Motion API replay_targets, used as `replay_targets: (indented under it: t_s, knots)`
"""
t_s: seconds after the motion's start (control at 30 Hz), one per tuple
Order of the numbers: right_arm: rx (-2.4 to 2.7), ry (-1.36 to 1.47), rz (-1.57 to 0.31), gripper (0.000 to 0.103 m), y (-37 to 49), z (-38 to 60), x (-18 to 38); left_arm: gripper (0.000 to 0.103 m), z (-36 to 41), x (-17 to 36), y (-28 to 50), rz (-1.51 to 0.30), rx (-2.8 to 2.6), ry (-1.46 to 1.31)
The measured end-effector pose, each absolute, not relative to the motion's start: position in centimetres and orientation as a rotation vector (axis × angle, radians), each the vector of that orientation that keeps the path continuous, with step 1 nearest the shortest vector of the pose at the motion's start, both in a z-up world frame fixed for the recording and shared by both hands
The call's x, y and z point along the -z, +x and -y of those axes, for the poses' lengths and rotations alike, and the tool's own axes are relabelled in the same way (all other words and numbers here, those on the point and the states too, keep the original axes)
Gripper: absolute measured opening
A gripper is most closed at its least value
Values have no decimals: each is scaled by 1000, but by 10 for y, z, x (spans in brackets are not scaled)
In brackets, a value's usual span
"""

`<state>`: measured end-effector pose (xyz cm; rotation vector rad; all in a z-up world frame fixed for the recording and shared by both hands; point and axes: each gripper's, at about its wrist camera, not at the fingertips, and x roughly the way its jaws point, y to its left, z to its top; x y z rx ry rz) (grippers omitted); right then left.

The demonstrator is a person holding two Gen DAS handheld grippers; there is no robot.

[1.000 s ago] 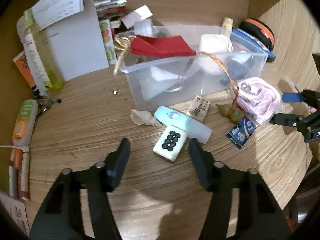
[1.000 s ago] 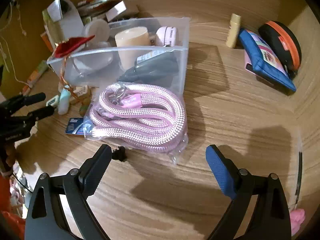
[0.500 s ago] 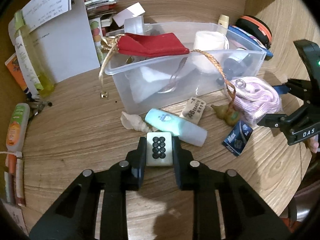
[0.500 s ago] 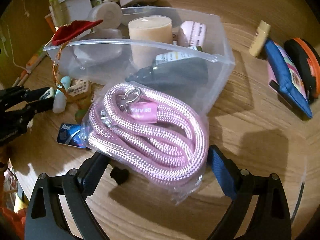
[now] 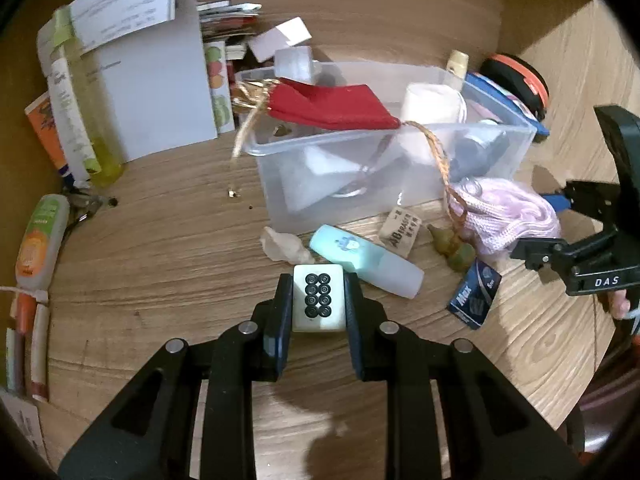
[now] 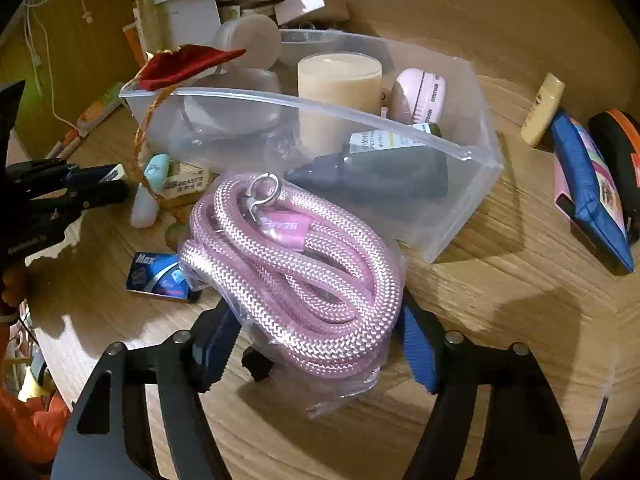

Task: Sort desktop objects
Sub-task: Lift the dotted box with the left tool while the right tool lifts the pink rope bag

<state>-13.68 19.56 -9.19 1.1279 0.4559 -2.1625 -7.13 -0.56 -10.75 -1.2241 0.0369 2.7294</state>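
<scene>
Squeezing a white tile (image 5: 319,297) with eight black rings on its face, the left tool (image 5: 318,312) has its two black fingers (image 5: 280,322) pressed tight on both sides of it, just above the wooden table (image 5: 160,248). Just past the tile lie a pale blue tube (image 5: 366,260), a crumpled white scrap (image 5: 285,245) and a small eraser (image 5: 402,229). Behind them stands a clear plastic box (image 5: 360,184) with a red cloth pouch (image 5: 332,106) draped over its rim. The right tool (image 6: 320,344) has just been closing, and its blue pads (image 6: 416,354) now sit against both sides of a pink rope (image 6: 296,264) coiled in a clear bag, which rests on the table right in front of the box (image 6: 452,208). A small blue packet (image 6: 158,276) lies beside the rope. In the box are a cream candle (image 6: 338,96) and a dark bottle (image 6: 384,166). Off to the right lies a blue pouch (image 6: 588,188).
</scene>
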Motion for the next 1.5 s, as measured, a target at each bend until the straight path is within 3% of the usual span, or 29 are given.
replay_targets:
  t_s: [0.43,0.47,0.5,0.53,0.63,0.73,0.8,0.87,1.23,1.37,1.5]
  knots:
    - [2259,1059,-300,56,-118,-224,62,24,9,94,-52,87,-2773,-1161]
    - [2257,1058,-290,49,-116,-227,60,24,9,93,-50,86,-2775,-1157]
    - [2266,1056,-277,30,-114,-230,58,24,8,91,-48,85,-2776,-1150]
    - [2262,1062,-277,26,-113,-232,57,24,7,90,-46,86,-2776,-1142]
    - [2235,1086,-267,27,-111,-236,58,24,4,86,-39,77,-2778,-1118]
    - [2205,1114,-292,39,-106,-233,63,24,2,83,-35,76,-2772,-1102]
    - [2208,1107,-314,58,-101,-232,63,24,0,83,-34,68,-2768,-1099]
    - [2259,1068,-389,60,-97,-228,61,24,-2,84,-33,61,-2764,-1102]
    - [2116,1052,-629,61,-123,-171,69,24,-1,91,-37,82,-2758,-1127]
    - [2124,1024,-685,45,-125,-160,70,24,1,89,-41,86,-2762,-1126]
    - [2143,1029,-600,36,-124,-170,62,24,2,85,-43,101,-2766,-1106]
